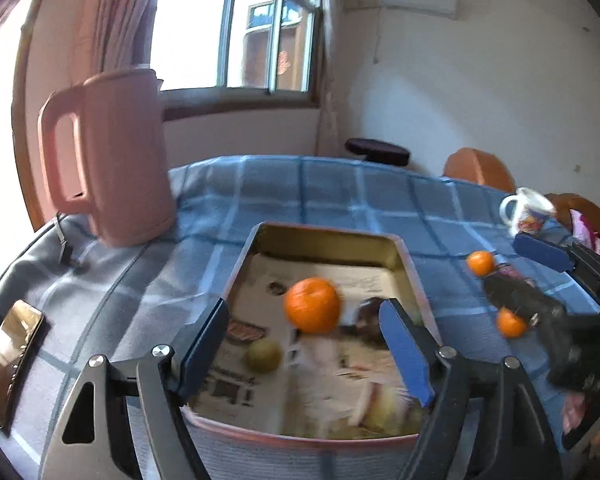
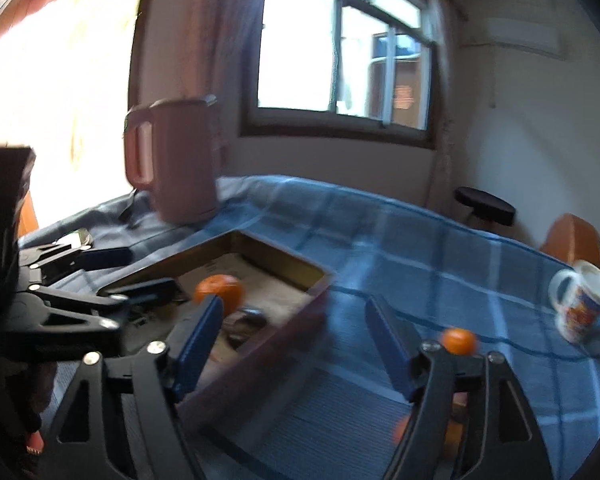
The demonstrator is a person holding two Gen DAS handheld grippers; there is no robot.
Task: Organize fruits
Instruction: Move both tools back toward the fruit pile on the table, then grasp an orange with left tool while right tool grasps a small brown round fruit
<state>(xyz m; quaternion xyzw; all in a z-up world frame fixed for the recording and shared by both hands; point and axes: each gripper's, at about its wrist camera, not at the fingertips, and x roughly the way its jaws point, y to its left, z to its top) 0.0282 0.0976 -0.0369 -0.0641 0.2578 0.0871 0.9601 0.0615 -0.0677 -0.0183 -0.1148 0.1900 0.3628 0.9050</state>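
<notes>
A metal tray (image 1: 332,236) lined with newspaper lies on the blue checked tablecloth. My left gripper (image 1: 304,344) is open above it. A blurred orange (image 1: 312,306) shows between the fingers (image 1: 204,344), clear of both pads; I cannot tell whether it rests on the paper. A green fruit (image 1: 263,355) and pale fruit pieces (image 1: 384,404) lie in the tray. Two small oranges (image 1: 481,263) (image 1: 511,323) sit on the cloth to the right. My right gripper (image 2: 294,340) is open over the tray's near corner (image 2: 284,256), holding nothing. One small orange (image 2: 459,341) lies just past its right finger.
A pink kettle (image 1: 120,152) stands at the table's back left with its cord beside it. A printed white mug (image 2: 580,304) is at the far right. A phone (image 1: 8,356) lies near the left edge. A dark stool (image 1: 378,151) and an orange chair (image 1: 478,168) stand beyond the table.
</notes>
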